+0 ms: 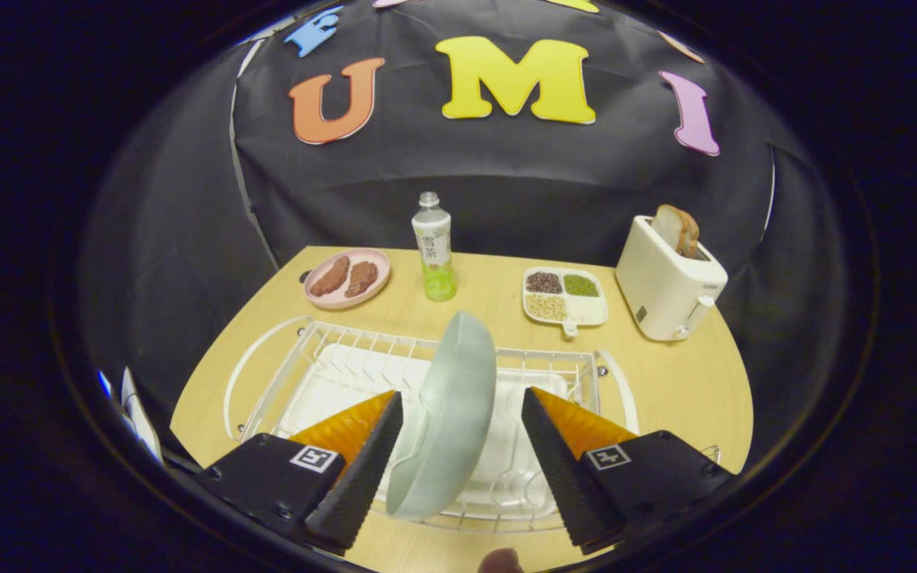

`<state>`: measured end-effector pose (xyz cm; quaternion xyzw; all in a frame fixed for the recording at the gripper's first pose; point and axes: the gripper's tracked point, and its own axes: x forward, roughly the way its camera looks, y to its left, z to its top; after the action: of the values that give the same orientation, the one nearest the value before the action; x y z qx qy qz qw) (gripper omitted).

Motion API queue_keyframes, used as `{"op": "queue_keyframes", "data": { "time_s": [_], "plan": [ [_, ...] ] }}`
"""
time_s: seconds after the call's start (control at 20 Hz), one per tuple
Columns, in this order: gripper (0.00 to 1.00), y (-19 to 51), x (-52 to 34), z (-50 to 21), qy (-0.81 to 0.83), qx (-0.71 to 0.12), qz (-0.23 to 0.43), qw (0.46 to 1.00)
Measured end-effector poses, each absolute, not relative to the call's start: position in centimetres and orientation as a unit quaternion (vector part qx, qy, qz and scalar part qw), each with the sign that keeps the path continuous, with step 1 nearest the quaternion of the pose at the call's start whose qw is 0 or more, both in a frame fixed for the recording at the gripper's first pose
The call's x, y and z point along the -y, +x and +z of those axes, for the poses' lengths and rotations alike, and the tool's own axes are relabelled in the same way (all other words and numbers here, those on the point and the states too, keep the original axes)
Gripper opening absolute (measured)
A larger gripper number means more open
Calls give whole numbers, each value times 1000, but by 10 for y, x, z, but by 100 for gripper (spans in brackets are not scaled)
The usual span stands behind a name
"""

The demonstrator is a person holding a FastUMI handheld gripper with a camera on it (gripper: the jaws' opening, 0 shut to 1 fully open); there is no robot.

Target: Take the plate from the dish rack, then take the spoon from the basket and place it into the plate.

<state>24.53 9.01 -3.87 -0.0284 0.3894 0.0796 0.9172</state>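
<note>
A pale blue-green plate [446, 422] stands on edge in the white wire dish rack [323, 350], leaning slightly. My gripper [461, 398] is open around it, with the plate between the two fingers. The left finger's black pad [363, 469] lies close against the plate's back face, and I cannot tell whether it touches. The right finger's pad [558, 469] stands clearly apart from the plate's front face. A white drip tray lies under the rack.
Beyond the rack on the wooden table [665, 382] are a pink plate with two brown meat pieces [345, 278], a clear bottle with green liquid [435, 251], a white divided dish of grains [564, 296] and a white toaster holding bread [669, 282].
</note>
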Motion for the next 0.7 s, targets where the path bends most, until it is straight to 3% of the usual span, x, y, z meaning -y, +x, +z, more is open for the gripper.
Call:
{"op": "queue_keyframes", "data": {
  "time_s": [0.5,0.7],
  "plan": [
    [53,250,-101,-69,12,-442,59,895],
    [46,252,-96,-72,19,-451,30,892]
  ]
}}
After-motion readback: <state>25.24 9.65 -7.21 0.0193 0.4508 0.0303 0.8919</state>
